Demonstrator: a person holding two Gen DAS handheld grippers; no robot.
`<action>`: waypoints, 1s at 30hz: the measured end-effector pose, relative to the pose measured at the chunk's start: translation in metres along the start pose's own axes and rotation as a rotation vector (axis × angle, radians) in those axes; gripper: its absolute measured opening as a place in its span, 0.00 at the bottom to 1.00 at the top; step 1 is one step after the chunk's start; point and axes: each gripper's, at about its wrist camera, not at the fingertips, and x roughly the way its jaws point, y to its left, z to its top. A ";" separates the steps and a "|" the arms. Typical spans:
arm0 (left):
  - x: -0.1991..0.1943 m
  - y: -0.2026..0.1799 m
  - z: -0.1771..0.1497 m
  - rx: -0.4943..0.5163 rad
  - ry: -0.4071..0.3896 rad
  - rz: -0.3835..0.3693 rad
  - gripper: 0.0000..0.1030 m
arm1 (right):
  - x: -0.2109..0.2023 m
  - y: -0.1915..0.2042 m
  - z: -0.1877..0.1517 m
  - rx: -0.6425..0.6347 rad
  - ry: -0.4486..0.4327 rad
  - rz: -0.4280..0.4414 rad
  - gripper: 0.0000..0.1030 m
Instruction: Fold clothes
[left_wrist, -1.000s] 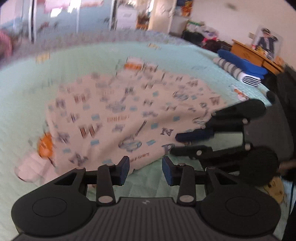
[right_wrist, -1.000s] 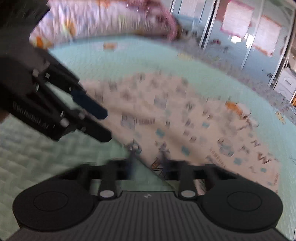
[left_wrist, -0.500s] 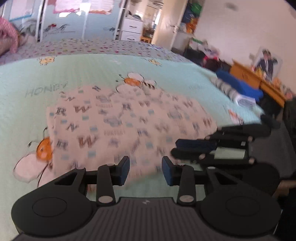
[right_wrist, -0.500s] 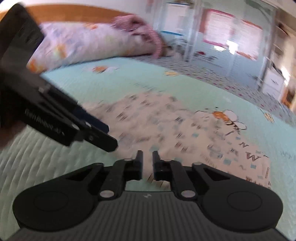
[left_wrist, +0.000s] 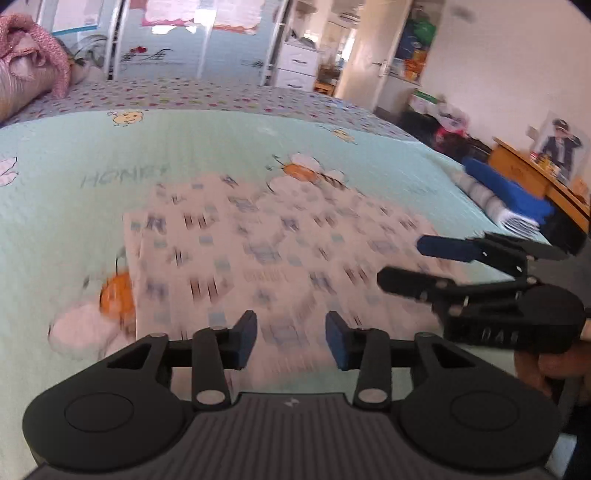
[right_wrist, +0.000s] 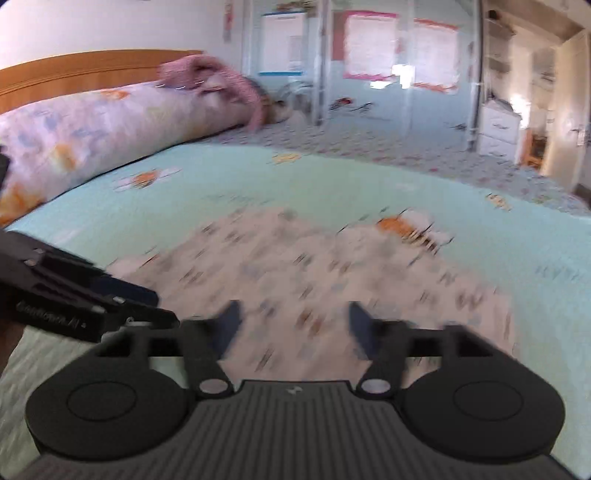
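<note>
The black left gripper hangs over the near edge of the cream letter-printed folded garment, its jaws opening with nothing between them. That garment lies flat on the mint-green quilted bedspread. The black right gripper hangs over the same edge, jaws opening, nothing gripped.

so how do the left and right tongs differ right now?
Left tongs stand at a moderate gap and are opening; right tongs gape wider, also opening. Left tongs sit sharp in their own view; right tongs are motion-blurred. Both are empty above the letter-print garment.
</note>
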 end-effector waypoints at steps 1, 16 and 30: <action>0.013 0.005 0.001 0.003 0.043 0.041 0.44 | 0.015 -0.006 -0.001 0.002 0.031 -0.015 0.69; 0.031 0.038 0.009 -0.037 0.017 0.094 0.49 | 0.050 -0.060 0.003 0.000 0.034 -0.119 0.69; 0.008 0.028 0.007 -0.056 -0.031 0.050 0.56 | 0.051 -0.112 0.024 0.201 -0.030 -0.146 0.74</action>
